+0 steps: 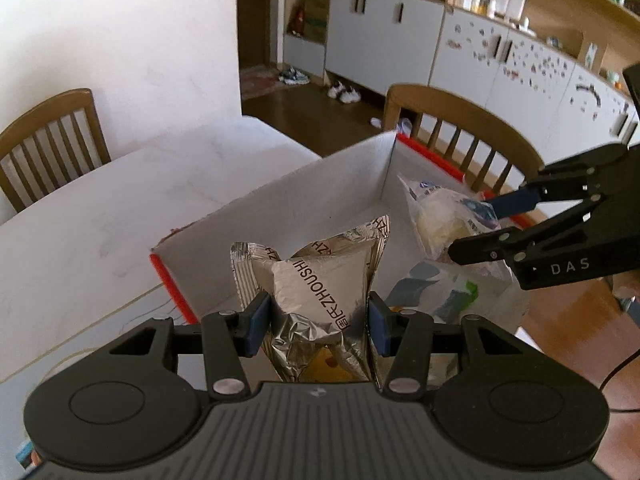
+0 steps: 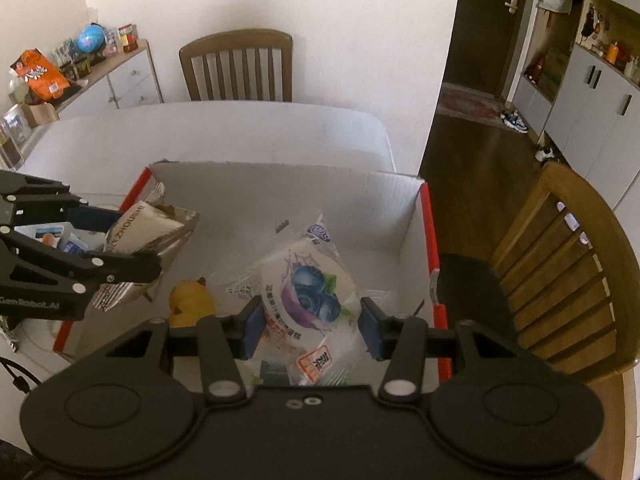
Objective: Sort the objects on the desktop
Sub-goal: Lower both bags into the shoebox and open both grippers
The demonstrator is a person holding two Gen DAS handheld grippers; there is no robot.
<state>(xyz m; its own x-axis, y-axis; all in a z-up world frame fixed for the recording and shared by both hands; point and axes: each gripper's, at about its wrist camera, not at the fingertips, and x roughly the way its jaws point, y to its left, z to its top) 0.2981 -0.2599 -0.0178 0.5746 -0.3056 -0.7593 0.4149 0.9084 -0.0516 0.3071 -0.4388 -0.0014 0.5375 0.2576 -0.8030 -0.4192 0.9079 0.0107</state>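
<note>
Currently, scene: white tabletop (image 2: 224,128) carrying an open cardboard box (image 2: 280,184) with white inside walls and red outer edges.
Left tool (image 1: 318,318): clamped on a silver foil snack pouch (image 1: 316,280), blue pads pressing both sides, pouch crumpled between them.
Pouch position: held upright over the box's left part, above the box floor; in the right wrist view it (image 2: 148,232) sits against the box's left wall side, gripped by the left tool (image 2: 120,244).
Right tool (image 2: 310,326): jaws partway apart, holding a clear plastic bag with a blueberry print (image 2: 316,292); both blue pads touch the bag's sides.
Bag position: inside the box, centre to right; whether it rests on the box floor cannot be told.
Right tool from the left wrist view (image 1: 476,226): reaches in from the right edge, fingers either side of the same clear bag (image 1: 444,216).
Other box contents: yellow rubber duck (image 2: 188,302) on the box floor, between pouch and bag, just left of the right tool's left pad.
Surroundings: wooden chair (image 2: 236,66) at the tabletop's far side, second wooden chair (image 2: 568,264) right of the box, grey cabinets (image 1: 384,28) along the far wall, shoes (image 1: 344,92) on the floor.
</note>
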